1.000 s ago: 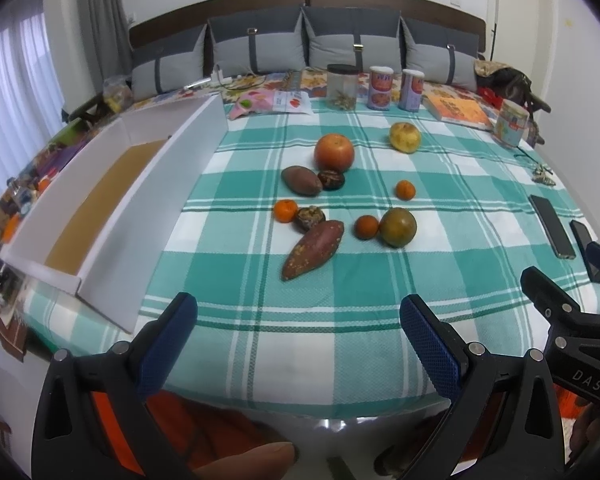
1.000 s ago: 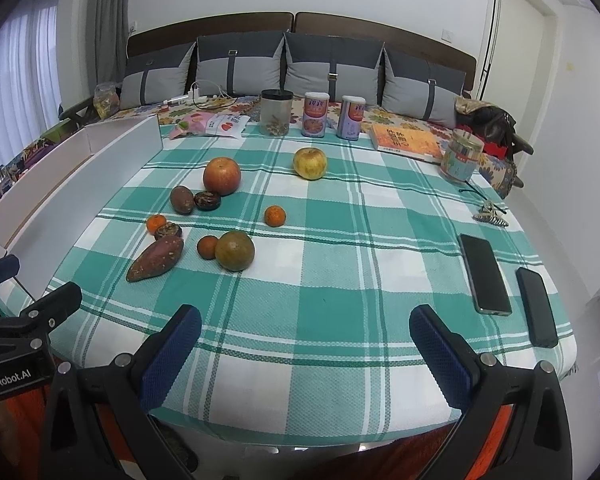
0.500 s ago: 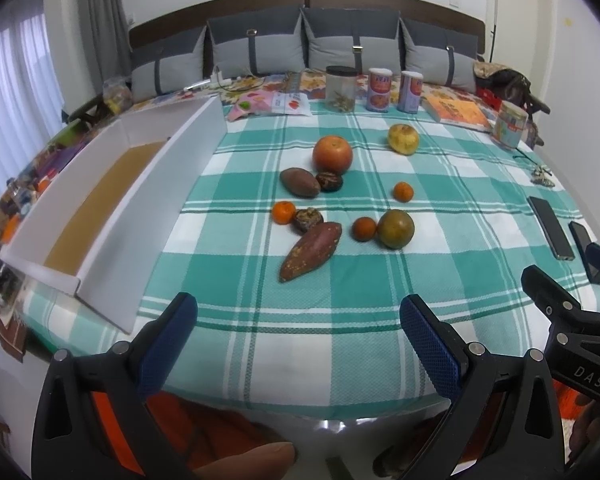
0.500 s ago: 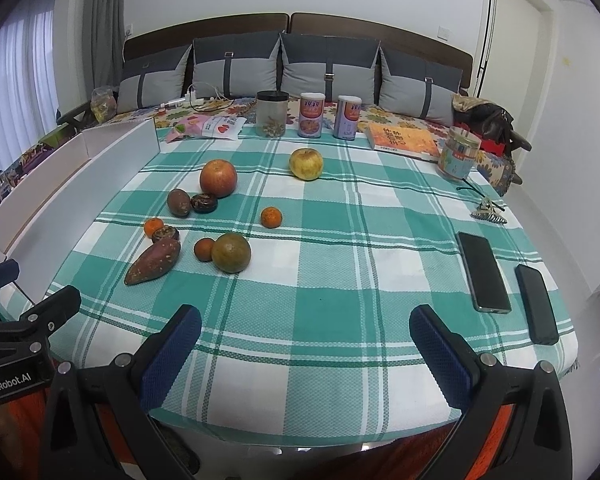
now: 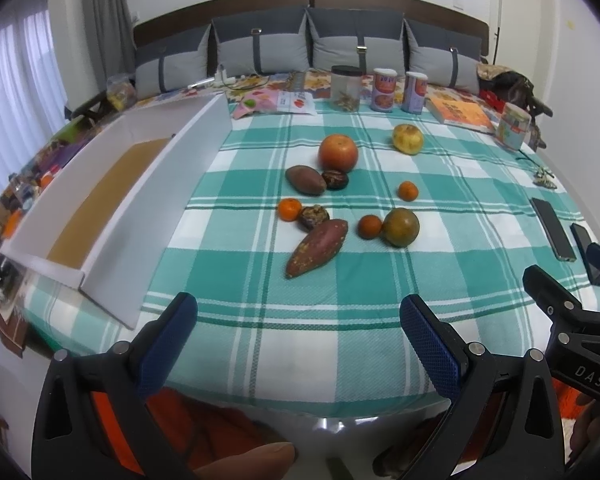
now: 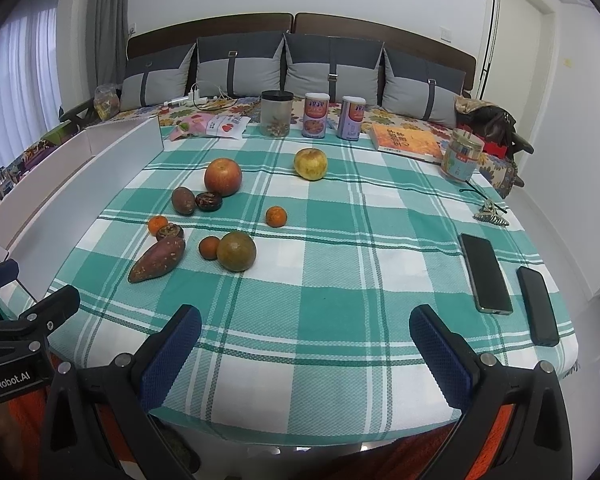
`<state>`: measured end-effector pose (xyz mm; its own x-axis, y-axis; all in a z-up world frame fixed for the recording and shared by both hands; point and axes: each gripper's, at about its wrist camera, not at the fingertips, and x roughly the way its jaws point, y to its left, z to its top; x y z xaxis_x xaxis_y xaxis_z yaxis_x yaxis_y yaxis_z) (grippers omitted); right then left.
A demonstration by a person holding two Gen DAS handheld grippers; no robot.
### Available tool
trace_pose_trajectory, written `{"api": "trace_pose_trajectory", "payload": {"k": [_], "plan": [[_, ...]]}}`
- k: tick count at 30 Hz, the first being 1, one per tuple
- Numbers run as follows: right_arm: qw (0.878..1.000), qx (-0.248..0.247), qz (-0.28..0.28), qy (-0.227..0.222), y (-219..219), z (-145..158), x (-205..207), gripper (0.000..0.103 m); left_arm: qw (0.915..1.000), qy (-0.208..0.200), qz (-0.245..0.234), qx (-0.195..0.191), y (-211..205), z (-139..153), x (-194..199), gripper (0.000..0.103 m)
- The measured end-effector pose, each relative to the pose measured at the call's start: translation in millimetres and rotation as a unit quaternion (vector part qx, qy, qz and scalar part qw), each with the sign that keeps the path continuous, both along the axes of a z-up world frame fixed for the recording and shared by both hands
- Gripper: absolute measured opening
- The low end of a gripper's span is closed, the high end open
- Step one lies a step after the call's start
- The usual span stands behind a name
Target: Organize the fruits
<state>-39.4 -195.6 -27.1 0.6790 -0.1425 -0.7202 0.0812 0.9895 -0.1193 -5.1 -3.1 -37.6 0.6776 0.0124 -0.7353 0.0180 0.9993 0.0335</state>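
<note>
Currently, the left tool (image 5: 298, 328) and right tool (image 6: 306, 334) hover with fingers apart, holding nothing, at the near edge of the tabletop (image 6: 340, 280). Fruits lie beyond them around the sweet potato (image 5: 317, 246): green orange (image 5: 400, 227) right, red apple (image 5: 337, 153) farther back, white box (image 5: 112, 216) left.

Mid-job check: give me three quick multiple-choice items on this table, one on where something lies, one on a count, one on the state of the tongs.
1. The white tray lies on which side of the fruits?
A left
B right
C far edge

2. How many phones lie on the cloth?
A one
B two
C three

3. The left tongs and right tongs are:
A both open, empty
B both shut
C one holding fruit

Answers: 1 A, the tray runs along the table's left edge. 2 B, two dark phones lie side by side. 3 A, wide gaps, nothing between the pads.
</note>
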Motion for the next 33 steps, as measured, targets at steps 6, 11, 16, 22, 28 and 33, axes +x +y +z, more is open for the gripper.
{"api": "trace_pose_trajectory", "payload": {"k": [6,11,16,22,28,33], "plan": [[1.000,0.003,0.000,0.001,0.6,-0.5,1.1,0.103,1.0000,0.002,-0.001,0.004,-0.6,0.1,-0.2,0.102],[1.000,0.003,0.002,0.002,2.4,-1.6,0.7,0.103,1.0000,0.003,0.001,0.004,-0.6,-0.2,0.1,0.102],[1.000,0.002,0.003,0.000,2.8,-1.7,-0.3,0.103,1.0000,0.006,0.002,0.002,0.6,-1.8,-0.1,0.102],[1.000,0.003,0.004,0.002,4.1,-2.3,-0.4,0.103,1.0000,0.007,0.002,0.002,1.1,-2.2,0.1,0.102],[1.000,0.004,0.002,0.003,3.0,-3.1,0.4,0.103,1.0000,0.006,0.002,0.002,1.4,-2.6,0.3,0.102],[1.000,0.003,0.002,0.002,1.5,-2.9,0.5,0.103,1.0000,0.007,0.002,0.002,1.3,-3.9,0.4,0.102]]}}
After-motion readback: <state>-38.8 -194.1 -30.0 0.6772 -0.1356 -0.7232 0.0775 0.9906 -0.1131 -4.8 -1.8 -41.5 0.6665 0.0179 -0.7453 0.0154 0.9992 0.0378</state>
